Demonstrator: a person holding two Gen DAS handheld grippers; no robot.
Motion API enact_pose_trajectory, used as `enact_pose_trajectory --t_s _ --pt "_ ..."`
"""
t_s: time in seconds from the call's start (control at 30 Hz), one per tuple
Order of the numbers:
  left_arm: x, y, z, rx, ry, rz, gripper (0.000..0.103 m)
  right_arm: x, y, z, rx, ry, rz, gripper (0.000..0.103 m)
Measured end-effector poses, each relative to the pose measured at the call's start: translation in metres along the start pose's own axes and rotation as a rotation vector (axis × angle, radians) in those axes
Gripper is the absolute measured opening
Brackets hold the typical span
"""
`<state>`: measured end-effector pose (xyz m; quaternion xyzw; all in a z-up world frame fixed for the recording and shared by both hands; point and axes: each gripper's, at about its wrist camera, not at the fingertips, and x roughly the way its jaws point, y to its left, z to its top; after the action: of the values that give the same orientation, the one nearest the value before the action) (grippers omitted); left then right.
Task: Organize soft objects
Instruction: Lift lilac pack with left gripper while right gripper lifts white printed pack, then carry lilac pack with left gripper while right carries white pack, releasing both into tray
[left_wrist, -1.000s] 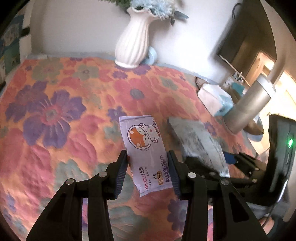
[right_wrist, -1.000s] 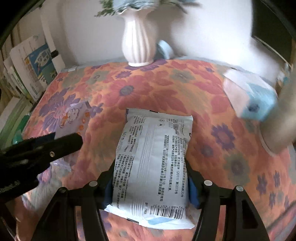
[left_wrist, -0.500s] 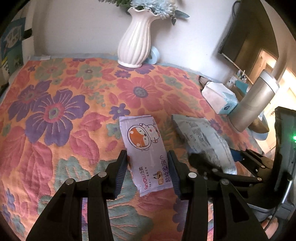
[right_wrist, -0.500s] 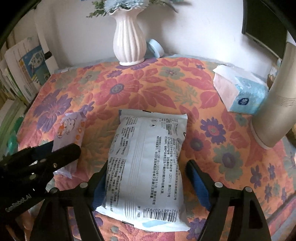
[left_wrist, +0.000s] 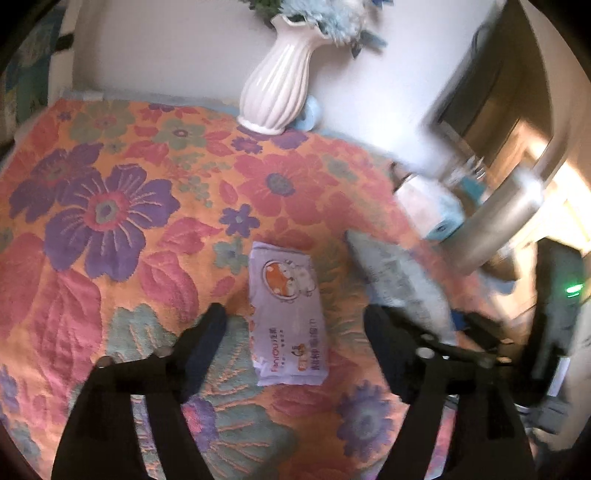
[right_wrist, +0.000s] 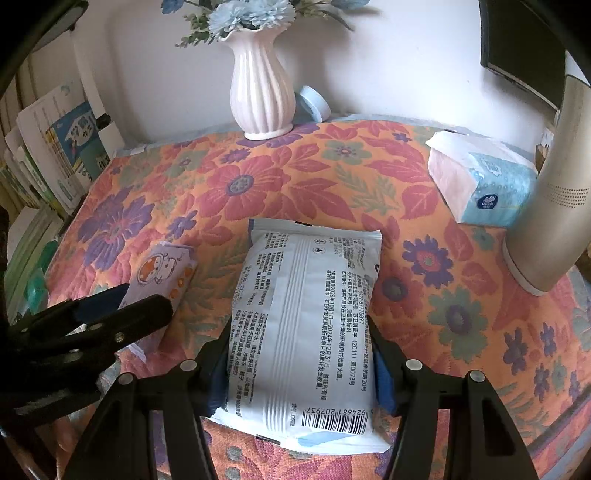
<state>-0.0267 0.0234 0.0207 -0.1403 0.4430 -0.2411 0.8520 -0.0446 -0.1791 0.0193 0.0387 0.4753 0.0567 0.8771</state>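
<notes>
A small purple wipes pack (left_wrist: 286, 306) with a cartoon print lies flat on the flowered cloth (left_wrist: 110, 206). My left gripper (left_wrist: 293, 317) is open around it, jaws opening wide, and neither pad touches it. The same pack (right_wrist: 162, 269) shows at the left of the right wrist view, partly behind the left gripper's fingers (right_wrist: 147, 314). A larger white wipes pack (right_wrist: 303, 317) with printed text and a barcode rests on the cloth. My right gripper (right_wrist: 299, 362) is closing on it, and both blue pads press its sides. That white pack (left_wrist: 402, 288) appears blurred at the right of the left wrist view.
A white ribbed vase (right_wrist: 258, 92) with blue flowers stands at the back by the wall, a blue tape roll (right_wrist: 314, 105) beside it. A blue-and-white tissue pack (right_wrist: 484, 184) and a tall beige cylinder (right_wrist: 554, 184) stand at the right. Books (right_wrist: 55, 155) line the left edge.
My left jaws have sprung wide and let go of the purple pack, which now lies on the cloth. My right jaws have come in from a wider stance onto the white pack.
</notes>
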Motion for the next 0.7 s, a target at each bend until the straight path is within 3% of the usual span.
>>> enact_pose_trajectory --t_s 0.07,0.1,0.23,0.37,0.47,0.5,0.53,0.57,0.63,0.7 --pt "-0.010 0.015 0.000 -0.065 -0.004 -0.137 0.084 -0.001 -0.002 0.000 0.009 -0.004 0.011 0.060" --pt "-0.014 0.021 -0.002 -0.092 -0.012 -0.139 0.086 -0.003 -0.004 0.000 0.018 -0.008 0.021 0.060" --pt "-0.019 0.027 -0.011 -0.126 0.014 -0.064 0.086 -0.004 -0.017 0.001 0.080 -0.010 0.073 0.060" --pt "-0.008 0.003 -0.007 -0.058 0.041 0.043 0.086 -0.005 -0.020 0.001 0.100 -0.009 0.087 0.059" --pt "0.012 -0.016 -0.001 -0.006 0.077 0.171 0.084 -0.007 -0.020 -0.001 0.086 -0.009 0.071 0.059" --pt "0.017 -0.020 -0.001 0.024 0.081 0.217 0.073 -0.009 -0.021 -0.003 0.074 -0.009 0.062 0.059" --pt "0.020 -0.027 -0.001 0.064 0.080 0.260 0.050 -0.011 -0.022 -0.005 0.067 -0.009 0.054 0.059" --pt "0.023 -0.033 -0.002 0.110 0.084 0.293 0.039 -0.013 -0.024 -0.007 0.063 -0.010 0.049 0.059" --pt "0.024 -0.040 -0.005 0.145 0.086 0.283 0.036 -0.019 -0.032 -0.011 0.064 -0.014 0.052 0.058" --pt "0.017 -0.039 -0.008 0.115 0.078 0.145 0.036 -0.025 -0.046 -0.014 0.081 -0.016 0.066 0.058"
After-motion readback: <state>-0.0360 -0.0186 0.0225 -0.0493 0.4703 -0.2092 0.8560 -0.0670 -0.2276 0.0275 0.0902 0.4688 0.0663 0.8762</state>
